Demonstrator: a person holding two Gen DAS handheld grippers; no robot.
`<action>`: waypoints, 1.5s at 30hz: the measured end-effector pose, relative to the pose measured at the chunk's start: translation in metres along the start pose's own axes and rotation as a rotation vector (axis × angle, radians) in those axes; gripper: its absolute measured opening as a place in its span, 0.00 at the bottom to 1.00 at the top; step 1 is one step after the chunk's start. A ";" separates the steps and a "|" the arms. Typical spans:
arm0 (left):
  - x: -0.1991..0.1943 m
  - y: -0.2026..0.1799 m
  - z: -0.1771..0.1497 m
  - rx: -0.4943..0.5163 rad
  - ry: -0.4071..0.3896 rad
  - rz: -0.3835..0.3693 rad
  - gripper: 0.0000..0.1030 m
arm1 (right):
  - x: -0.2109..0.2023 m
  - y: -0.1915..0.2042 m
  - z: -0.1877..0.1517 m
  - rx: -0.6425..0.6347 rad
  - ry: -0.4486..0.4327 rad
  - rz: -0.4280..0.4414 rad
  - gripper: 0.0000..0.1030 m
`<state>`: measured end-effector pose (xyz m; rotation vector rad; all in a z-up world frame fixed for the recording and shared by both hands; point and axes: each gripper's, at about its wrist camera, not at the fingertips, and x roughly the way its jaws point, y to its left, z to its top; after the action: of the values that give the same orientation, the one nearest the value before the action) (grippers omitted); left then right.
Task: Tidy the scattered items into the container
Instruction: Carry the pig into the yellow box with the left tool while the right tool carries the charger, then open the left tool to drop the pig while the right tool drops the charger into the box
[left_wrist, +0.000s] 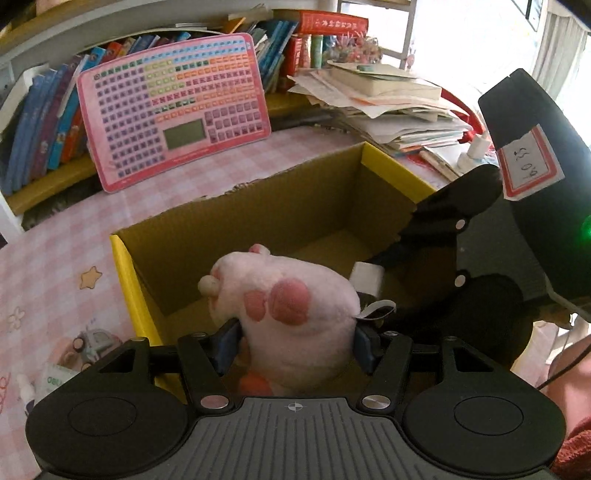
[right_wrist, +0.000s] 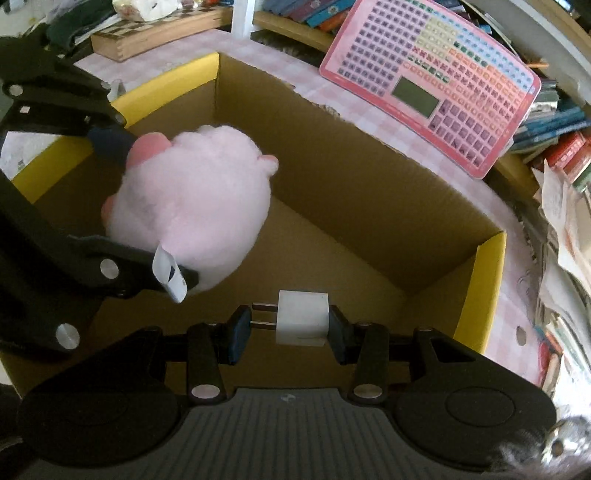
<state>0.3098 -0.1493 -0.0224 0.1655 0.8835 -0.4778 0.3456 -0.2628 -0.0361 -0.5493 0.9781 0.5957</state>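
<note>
Over the cardboard box, left gripper fingers clasp the plush toy; right gripper fingers pinch the plug adapter; best release both low inside.

The plush toy is fuzzy pink cloth, with a glossy white tag at its 7 o'clock in the right wrist view. The box is matt ribbed cardboard, its outer face smooth yellow. The charger plug is smooth white plastic with metal prongs; the desk wears a checked pink cover.
</note>
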 end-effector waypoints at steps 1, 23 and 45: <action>0.000 -0.001 0.000 0.002 0.001 0.004 0.63 | 0.001 0.001 0.000 0.001 0.002 -0.001 0.40; -0.107 -0.014 -0.025 -0.111 -0.297 0.132 0.85 | -0.087 0.016 -0.034 0.122 -0.359 -0.082 0.75; -0.211 0.024 -0.143 -0.342 -0.400 0.359 0.92 | -0.165 0.070 -0.117 0.591 -0.562 -0.364 0.83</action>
<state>0.1070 -0.0108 0.0492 -0.0851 0.5144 -0.0148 0.1579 -0.3264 0.0449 -0.0120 0.4593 0.0976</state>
